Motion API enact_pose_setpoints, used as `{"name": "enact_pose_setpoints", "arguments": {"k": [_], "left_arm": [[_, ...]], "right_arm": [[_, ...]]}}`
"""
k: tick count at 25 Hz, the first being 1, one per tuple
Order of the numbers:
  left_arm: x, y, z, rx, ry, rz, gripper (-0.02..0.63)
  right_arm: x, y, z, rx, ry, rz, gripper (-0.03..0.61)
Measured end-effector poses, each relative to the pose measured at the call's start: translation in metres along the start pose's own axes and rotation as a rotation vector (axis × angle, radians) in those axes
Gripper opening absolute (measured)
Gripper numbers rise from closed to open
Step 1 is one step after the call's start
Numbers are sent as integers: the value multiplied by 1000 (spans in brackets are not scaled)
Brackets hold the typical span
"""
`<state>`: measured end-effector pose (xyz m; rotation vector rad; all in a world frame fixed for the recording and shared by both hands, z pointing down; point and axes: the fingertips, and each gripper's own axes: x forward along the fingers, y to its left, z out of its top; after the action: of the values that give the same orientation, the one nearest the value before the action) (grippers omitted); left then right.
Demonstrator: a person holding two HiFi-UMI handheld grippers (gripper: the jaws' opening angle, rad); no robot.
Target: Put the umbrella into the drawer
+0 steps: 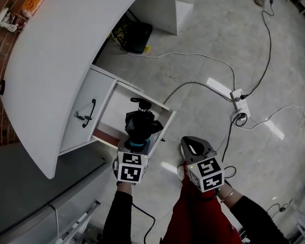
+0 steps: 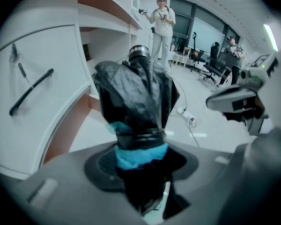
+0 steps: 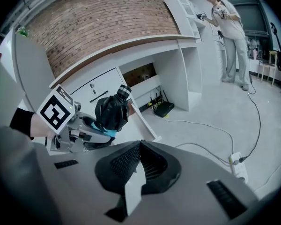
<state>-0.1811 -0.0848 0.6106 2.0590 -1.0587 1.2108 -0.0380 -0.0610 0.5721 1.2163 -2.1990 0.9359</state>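
Holding tight, the left gripper (image 1: 138, 144) (image 2: 143, 175) pinches a folded black cloth umbrella with a light blue band (image 1: 141, 122) (image 2: 136, 102) (image 3: 111, 112) near its bottom end. Both jaws press on the dark folds just under the blue band. The rest of the umbrella sticks out past the jaws. At its far end there is a round black cap with a shiny ring.

In the head view, the umbrella shows right in front of the open white wooden drawer (image 1: 152, 100). It is up in the gripper, not lying in the drawer. The inside of the drawer is white, with a red-brown strip along one side. Just beside the drawer is a flat white panel with a long thin black handle (image 1: 91, 111). A big white tabletop with a curved edge (image 1: 66, 50) hangs over the panel.

The right gripper (image 1: 193, 146) (image 3: 139, 148) is near the left one, on its right, over the smooth grey floor (image 1: 274, 60). Its two jaws are pressed together and there is nothing between them.

On the floor lie a white power strip with plugs and long thin cables (image 1: 240, 101). It is well away from the drawer. A flat black box (image 1: 137, 36) sits on the floor under the tabletop. In the right gripper view, a red-brown brick wall (image 3: 107, 27) stands behind the white furniture. A person in pale clothes (image 3: 232, 41) stands far off.
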Motion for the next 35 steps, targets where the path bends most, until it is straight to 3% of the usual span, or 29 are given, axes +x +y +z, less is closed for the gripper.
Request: {"name": "enact_pose_setpoints", "arguments": {"k": [13, 35], "left_arm": [[65, 19, -21, 61, 133, -11, 218], [113, 30, -78, 112, 365, -42, 219]], "right_arm": [[40, -21, -19, 13, 53, 14, 2], [75, -26, -31, -4, 114, 32, 2]]}}
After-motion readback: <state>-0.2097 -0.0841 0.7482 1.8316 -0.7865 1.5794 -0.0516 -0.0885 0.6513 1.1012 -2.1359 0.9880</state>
